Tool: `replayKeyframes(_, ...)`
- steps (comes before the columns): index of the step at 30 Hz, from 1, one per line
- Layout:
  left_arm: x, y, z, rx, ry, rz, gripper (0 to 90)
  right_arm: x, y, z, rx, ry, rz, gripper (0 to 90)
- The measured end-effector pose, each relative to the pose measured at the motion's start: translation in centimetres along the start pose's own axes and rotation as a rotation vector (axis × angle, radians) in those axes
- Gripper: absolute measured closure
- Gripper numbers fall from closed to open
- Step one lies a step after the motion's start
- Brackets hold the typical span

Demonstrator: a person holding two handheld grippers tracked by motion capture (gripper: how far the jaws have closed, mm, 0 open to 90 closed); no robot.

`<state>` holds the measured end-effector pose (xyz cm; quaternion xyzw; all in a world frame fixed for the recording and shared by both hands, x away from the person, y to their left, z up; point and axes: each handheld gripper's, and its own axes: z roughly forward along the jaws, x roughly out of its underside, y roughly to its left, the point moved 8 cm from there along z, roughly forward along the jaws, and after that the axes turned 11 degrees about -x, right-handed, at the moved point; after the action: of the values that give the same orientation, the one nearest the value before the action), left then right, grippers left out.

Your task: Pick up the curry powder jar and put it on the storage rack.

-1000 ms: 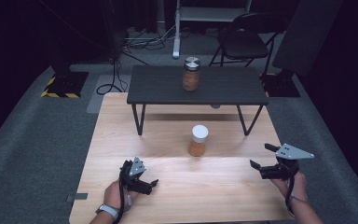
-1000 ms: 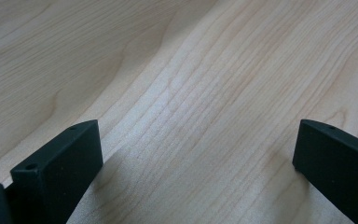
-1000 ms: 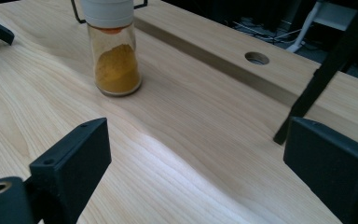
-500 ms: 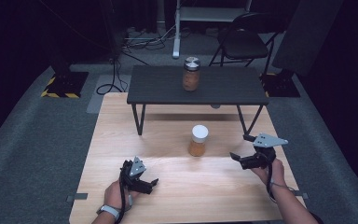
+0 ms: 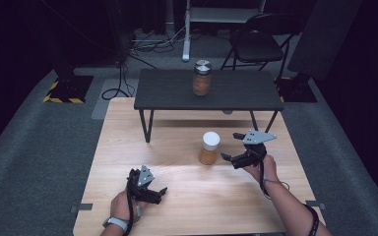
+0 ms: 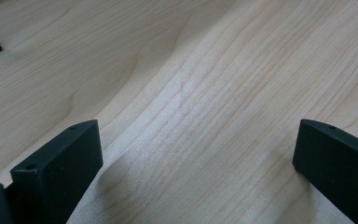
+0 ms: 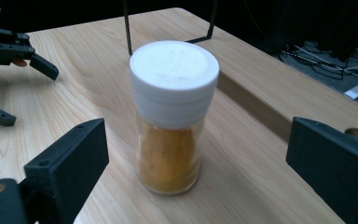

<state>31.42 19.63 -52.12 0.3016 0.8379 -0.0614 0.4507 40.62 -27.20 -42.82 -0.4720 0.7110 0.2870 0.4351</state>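
The spice jar (image 5: 209, 148), white-capped, upright mid-table (image 5: 128, 147), is lined up by the right tool (image 5: 232, 147), whose jaws, just widened, stand released beside it for a side grasp. The left tool (image 5: 160, 191) is parked released, empty, on the table.

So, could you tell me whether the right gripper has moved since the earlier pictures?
Yes. In the high view the right gripper has moved left across the wooden table, closing on the white-capped jar.
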Motion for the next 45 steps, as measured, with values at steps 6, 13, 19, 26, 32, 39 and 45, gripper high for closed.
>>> replayKeyframes(6, 0.0, -0.1, 0.0, -0.006, -0.006, 0.005, 0.9, -0.6, -0.3, 1.1, -0.008, -0.007, -0.008, 4.9)
replayKeyframes(13, 0.1, -0.2, -0.1, -0.011, -0.010, 0.008, 0.9, -1.4, -0.7, 2.5, -0.033, -0.023, -0.008, 4.9)
replayKeyframes(19, 0.1, -0.2, -0.1, -0.010, -0.009, 0.007, 0.9, -1.5, -0.9, 3.8, -0.045, -0.008, -0.012, 4.9)
replayKeyframes(26, 0.1, -0.2, -0.1, -0.011, -0.010, 0.008, 0.9, -1.7, -1.0, 5.3, -0.058, -0.001, 0.009, 8.9)
replayKeyframes(32, 0.1, -0.2, -0.1, -0.010, -0.009, 0.007, 0.9, -1.8, -1.2, 6.7, -0.073, 0.043, 0.054, 26.7)
replayKeyframes(39, 0.1, -0.2, -0.1, -0.010, -0.008, 0.007, 0.9, -1.8, -1.3, 7.0, -0.066, 0.065, 0.069, 33.1)
replayKeyframes(45, 0.1, -0.2, -0.1, -0.010, -0.009, 0.008, 0.9, -2.1, -1.1, 7.0, -0.058, 0.079, 0.062, 33.2)
